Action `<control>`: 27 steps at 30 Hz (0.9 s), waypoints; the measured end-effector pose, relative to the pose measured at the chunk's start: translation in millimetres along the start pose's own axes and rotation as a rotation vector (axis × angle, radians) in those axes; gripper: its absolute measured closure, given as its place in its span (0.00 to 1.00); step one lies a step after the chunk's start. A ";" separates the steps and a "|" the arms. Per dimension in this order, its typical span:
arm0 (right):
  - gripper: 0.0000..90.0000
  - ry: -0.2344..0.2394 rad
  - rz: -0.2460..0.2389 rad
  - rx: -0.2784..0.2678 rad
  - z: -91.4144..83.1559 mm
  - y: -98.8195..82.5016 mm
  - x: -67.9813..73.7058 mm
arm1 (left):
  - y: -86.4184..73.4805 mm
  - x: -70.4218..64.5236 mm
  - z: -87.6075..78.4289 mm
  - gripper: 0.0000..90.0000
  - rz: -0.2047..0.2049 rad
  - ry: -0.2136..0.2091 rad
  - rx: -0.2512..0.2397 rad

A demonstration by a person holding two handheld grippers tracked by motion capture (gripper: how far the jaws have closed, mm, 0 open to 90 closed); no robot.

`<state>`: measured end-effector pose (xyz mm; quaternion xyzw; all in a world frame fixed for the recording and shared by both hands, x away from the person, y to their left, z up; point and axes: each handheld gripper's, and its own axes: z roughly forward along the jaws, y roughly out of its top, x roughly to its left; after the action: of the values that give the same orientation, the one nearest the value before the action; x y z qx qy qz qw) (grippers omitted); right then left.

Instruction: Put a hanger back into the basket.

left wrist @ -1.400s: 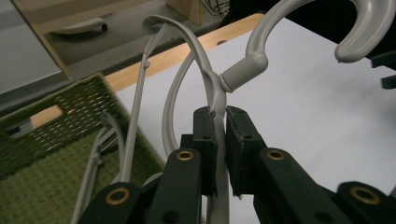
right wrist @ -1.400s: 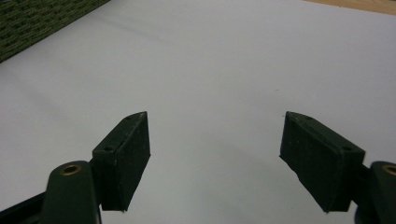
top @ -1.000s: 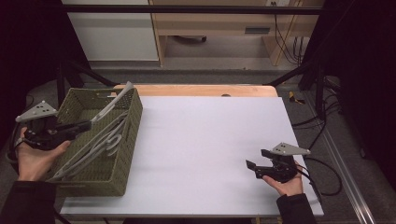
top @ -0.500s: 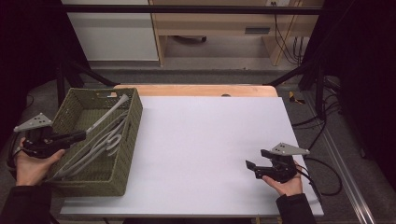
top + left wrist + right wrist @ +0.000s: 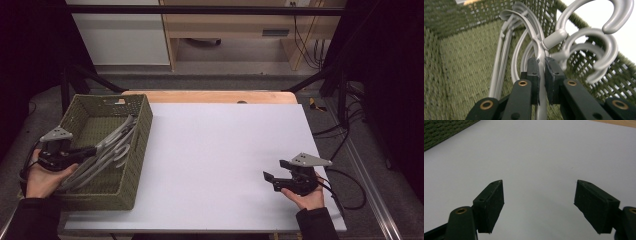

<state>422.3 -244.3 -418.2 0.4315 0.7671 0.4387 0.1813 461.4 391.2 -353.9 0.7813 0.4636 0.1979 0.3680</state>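
Note:
A green woven basket [image 5: 142, 131] stands at the table's left edge with several grey plastic hangers [image 5: 114, 146] lying in it. My left gripper [image 5: 93, 149] reaches into the basket from its left side. In the left gripper view its jaws [image 5: 542, 63] are shut on the thin neck of one grey hanger [image 5: 540, 49], whose hooks [image 5: 599, 42] curl up by the basket wall [image 5: 461, 62]. My right gripper [image 5: 276, 170] rests low at the table's front right, open. Between its pads [image 5: 539, 202] there is just bare white table [image 5: 536, 152].
The white table top [image 5: 225, 145] spreads between the basket and the right hand. A wooden strip [image 5: 210, 96] runs along its far edge. Cables [image 5: 345, 175] trail off the right side. The basket's corner [image 5: 439, 130] shows far off in the right gripper view.
My left hand has sunk with the hanger, so the hangers' far ends dropped from above the basket rim to inside it. The right gripper has kept still.

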 end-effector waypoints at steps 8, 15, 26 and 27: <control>0.27 0.001 -0.005 0.005 0.4 -0.4 0.0 | 14.8 2.0 -20.3 1.00 0.080 -0.041 -0.169; 0.27 0.005 -0.004 0.000 -1.0 0.2 0.3 | 9.9 1.6 -6.9 1.00 0.029 -0.016 -0.088; 0.27 0.005 -0.006 0.007 1.2 -0.3 1.5 | 5.7 -10.1 19.2 0.65 0.021 0.023 0.225; 0.27 0.006 -0.004 0.006 1.0 -0.2 1.5 | 6.5 -9.5 22.3 0.69 0.021 0.036 0.239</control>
<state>422.0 -242.6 -418.8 0.4293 0.7699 0.4372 0.1786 475.0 372.2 -363.2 0.8208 0.4821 0.1591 0.2617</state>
